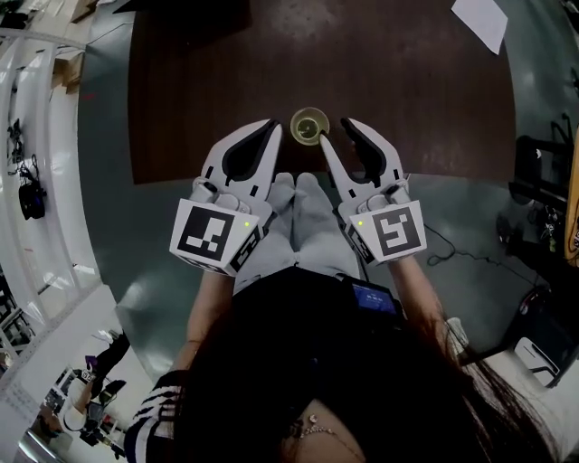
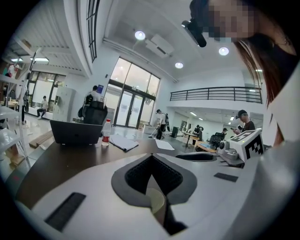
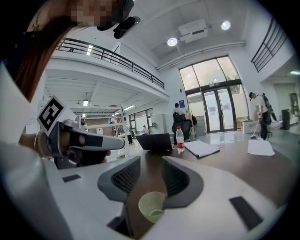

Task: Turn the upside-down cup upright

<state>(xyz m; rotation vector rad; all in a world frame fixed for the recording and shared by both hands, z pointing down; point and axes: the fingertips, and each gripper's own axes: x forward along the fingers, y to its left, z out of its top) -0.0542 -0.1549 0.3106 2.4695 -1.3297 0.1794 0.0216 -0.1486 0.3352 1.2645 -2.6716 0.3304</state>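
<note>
A pale green, see-through cup (image 1: 309,126) stands mouth up on the dark brown table (image 1: 226,81), close to its front edge. My left gripper (image 1: 274,127) is just left of the cup, its jaws shut with nothing in them. In the left gripper view the cup (image 2: 157,200) shows only partly below the closed jaws of the left gripper (image 2: 151,159). My right gripper (image 1: 333,132) sits just right of the cup with its jaws apart. In the right gripper view the cup (image 3: 152,206) lies low between the jaws of the right gripper (image 3: 151,161), and the pads do not press on it.
At the table's far end are a laptop (image 3: 154,140), a water bottle (image 3: 179,138) and a notebook (image 3: 201,148). A white sheet (image 1: 481,20) lies at the far right. The person's legs are at the table's front edge (image 1: 226,179). Other people stand about the hall.
</note>
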